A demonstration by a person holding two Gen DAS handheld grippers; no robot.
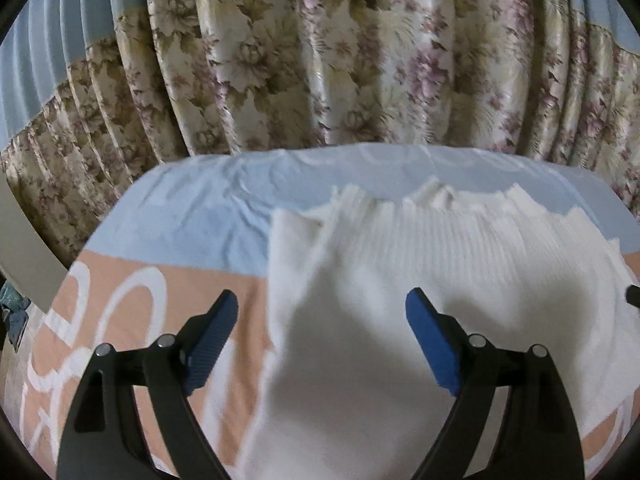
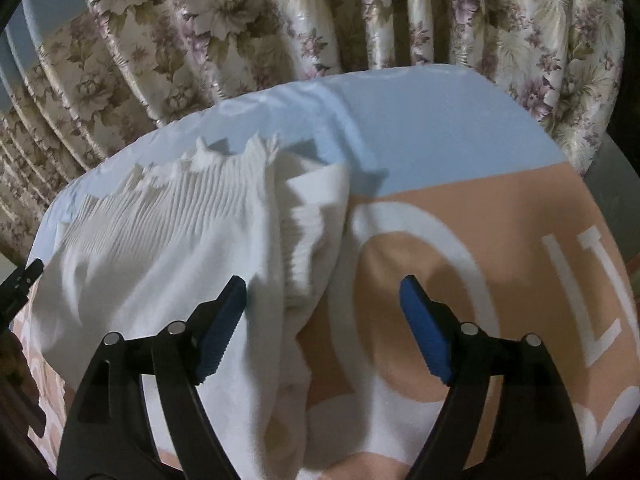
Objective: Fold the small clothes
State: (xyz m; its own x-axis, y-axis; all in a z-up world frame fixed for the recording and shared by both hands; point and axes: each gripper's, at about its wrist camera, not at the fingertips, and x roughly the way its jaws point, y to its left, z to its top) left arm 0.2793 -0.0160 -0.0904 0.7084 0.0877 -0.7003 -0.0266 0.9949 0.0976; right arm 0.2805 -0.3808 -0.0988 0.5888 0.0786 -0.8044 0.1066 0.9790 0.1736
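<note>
A white ribbed knit garment [image 1: 420, 264] lies spread on a table cloth of light blue and peach with white lettering [image 1: 188, 224]. Its far edge is scalloped. My left gripper [image 1: 322, 340] is open and empty, hovering over the garment's left part, with its left finger [image 1: 212, 340] over the peach cloth. In the right wrist view the garment [image 2: 168, 248] fills the left half, its right edge folded over in a bunched flap [image 2: 312, 216]. My right gripper [image 2: 322, 328] is open and empty, straddling the garment's right edge.
A flowered curtain [image 1: 320, 60] hangs close behind the table's far edge [image 1: 360, 150]. Bare peach cloth with large white letters [image 2: 520, 260] lies right of the garment. The other gripper's black tip [image 2: 20, 280] shows at the left edge of the right wrist view.
</note>
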